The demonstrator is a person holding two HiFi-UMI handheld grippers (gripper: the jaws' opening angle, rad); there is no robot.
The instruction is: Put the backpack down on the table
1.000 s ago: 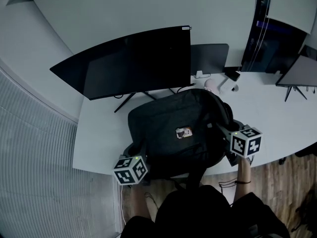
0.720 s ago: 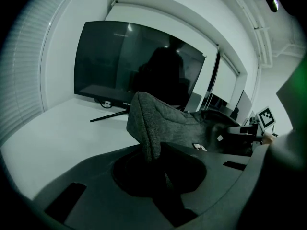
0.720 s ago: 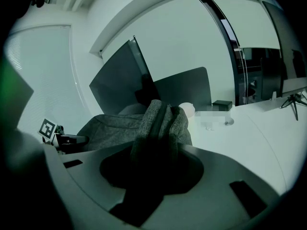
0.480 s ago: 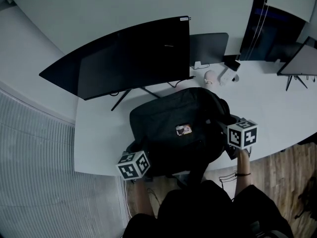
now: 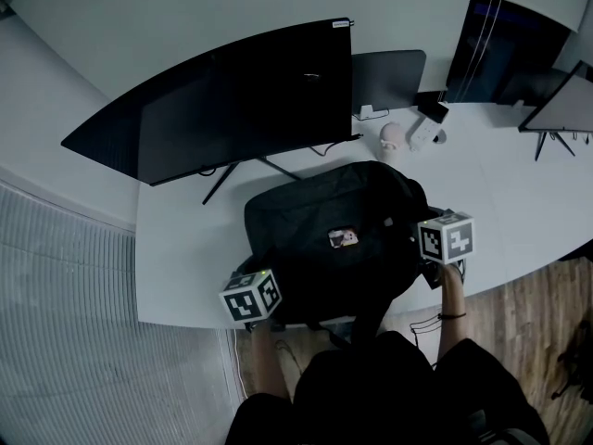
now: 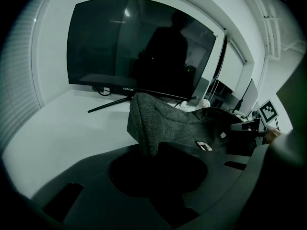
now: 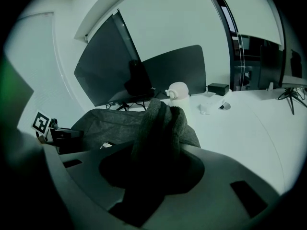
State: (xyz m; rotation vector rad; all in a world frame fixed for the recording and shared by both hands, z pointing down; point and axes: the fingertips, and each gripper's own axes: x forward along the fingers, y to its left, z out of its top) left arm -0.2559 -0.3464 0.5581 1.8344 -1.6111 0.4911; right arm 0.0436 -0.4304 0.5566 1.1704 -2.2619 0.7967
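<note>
A black backpack (image 5: 334,239) lies on the white table (image 5: 185,248), near its front edge and in front of the monitor. My left gripper (image 5: 252,295) is at the bag's near left corner, shut on a fold of grey fabric (image 6: 153,123); its jaws have just been opening slightly, with the fabric still between them. At the bag's right side, my right gripper (image 5: 445,237) is shut on a bunched strap or fold (image 7: 158,121). A small light tag (image 5: 343,238) shows on top of the bag. The fingertips themselves are hidden by fabric.
A wide curved monitor (image 5: 232,109) on a thin stand rises behind the bag, a smaller dark screen (image 5: 389,77) to its right. A white rounded object (image 5: 391,140) and a small white device (image 5: 424,130) lie beyond the bag. Bare tabletop stretches left and right.
Both grippers and the backpack have sunk lower, and the bag has settled flatter on the table. Both grips look the same.
</note>
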